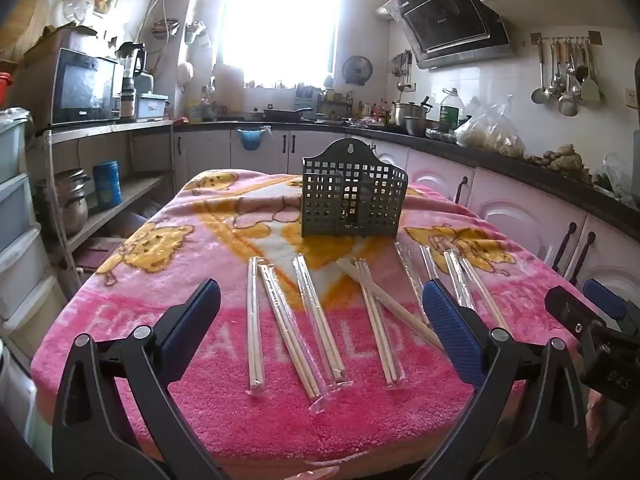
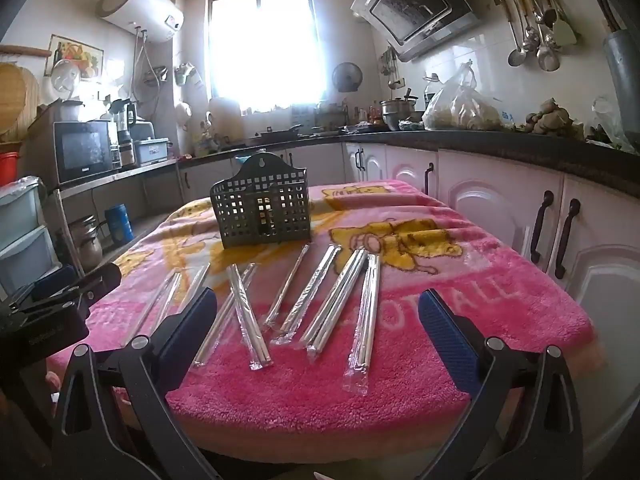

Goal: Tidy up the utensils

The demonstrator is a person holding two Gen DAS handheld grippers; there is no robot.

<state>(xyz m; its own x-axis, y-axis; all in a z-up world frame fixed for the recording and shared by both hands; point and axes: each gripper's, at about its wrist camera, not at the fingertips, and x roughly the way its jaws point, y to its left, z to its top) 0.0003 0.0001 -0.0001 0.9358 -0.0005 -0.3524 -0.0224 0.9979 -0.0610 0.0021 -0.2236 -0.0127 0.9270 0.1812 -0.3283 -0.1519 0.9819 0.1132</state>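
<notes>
- Left gripper [image 1: 320, 312] and right gripper [image 2: 318, 316] hover at the near table edge, jaws spread wide, grasping nothing.
- Wrapped chopsticks [image 1: 316, 316] lie fanned across the pink blanket [image 1: 280, 420].
- Beyond them stands an upright dark perforated utensil holder [image 1: 352, 196].

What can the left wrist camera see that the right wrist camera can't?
Only the left wrist view shows the blue bin hanging on a cabinet door, and the right claw's tip at its edge. Only the right wrist view shows the whole water heater, and the left claw peeking in. Both show the black basket, wrapped chopsticks on the pink blanket, and the bright window.
</notes>
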